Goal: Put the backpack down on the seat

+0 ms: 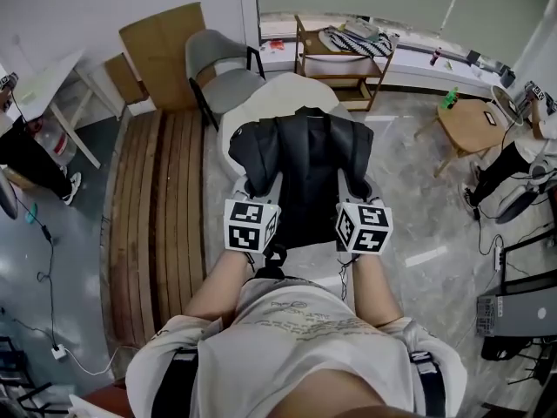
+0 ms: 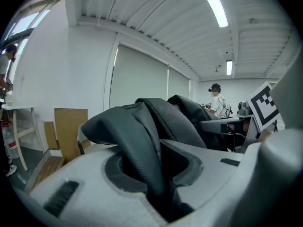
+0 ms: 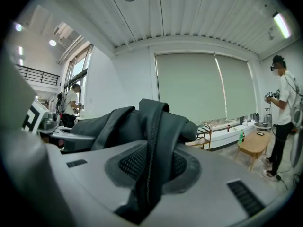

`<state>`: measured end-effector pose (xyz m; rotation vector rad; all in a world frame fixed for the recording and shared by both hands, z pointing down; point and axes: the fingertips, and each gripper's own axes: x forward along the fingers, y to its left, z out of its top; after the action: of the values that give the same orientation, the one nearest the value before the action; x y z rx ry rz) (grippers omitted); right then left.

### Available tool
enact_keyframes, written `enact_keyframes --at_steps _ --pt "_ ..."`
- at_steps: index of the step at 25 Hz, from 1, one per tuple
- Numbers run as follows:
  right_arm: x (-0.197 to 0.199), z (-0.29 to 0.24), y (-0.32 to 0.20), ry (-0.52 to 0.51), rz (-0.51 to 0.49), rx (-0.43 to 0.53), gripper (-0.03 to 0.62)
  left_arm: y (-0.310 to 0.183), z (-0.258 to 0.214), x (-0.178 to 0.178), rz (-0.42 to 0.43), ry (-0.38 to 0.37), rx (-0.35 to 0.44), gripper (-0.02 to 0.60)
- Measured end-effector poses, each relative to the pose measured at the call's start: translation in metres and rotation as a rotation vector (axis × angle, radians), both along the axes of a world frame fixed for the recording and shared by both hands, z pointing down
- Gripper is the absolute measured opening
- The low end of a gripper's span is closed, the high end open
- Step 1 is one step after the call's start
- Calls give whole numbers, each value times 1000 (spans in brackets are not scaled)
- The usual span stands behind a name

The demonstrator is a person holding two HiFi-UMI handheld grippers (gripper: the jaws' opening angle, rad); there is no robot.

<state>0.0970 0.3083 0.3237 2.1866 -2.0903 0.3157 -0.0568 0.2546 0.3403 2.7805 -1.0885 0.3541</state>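
A white seat [image 1: 278, 94] waits under a black backpack [image 1: 305, 168] held just above it. The bag looks soft and slack, and is likely best carried by its straps. The left tool [image 1: 260, 188] and right tool [image 1: 354, 188] each pinch one strap [image 2: 137, 141], a grip only the gripper views show. Only the head view shows the bag over the seat.

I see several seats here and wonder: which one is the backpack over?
The white seat, partly covered by the black backpack; the grey chair stands apart at its upper left.
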Motion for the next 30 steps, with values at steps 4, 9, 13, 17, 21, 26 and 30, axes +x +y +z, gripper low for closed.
enact_keyframes --at_steps 4,9,13,17,21,26,30 --pt "-10 -4 -49 3 -7 -10 84 -49 -4 -10 6 2 -7 97" --pt "-21 -6 -102 6 7 -22 84 -108 -5 -18 32 7 -13 97" --pt "-26 -6 -128 9 22 -23 84 -138 -4 -22 55 11 -14 96" --pt "-25 -1 -144 5 43 -35 84 -159 2 -19 78 9 -29 95" --pt "-23 6 -154 1 59 -53 84 -169 11 -16 101 7 -50 95" --pt "-15 12 -170 -15 57 -60 84 -185 16 -9 101 -5 -60 97" --pt "-12 15 -189 -23 42 -62 84 -202 18 -7 89 -14 -64 97"
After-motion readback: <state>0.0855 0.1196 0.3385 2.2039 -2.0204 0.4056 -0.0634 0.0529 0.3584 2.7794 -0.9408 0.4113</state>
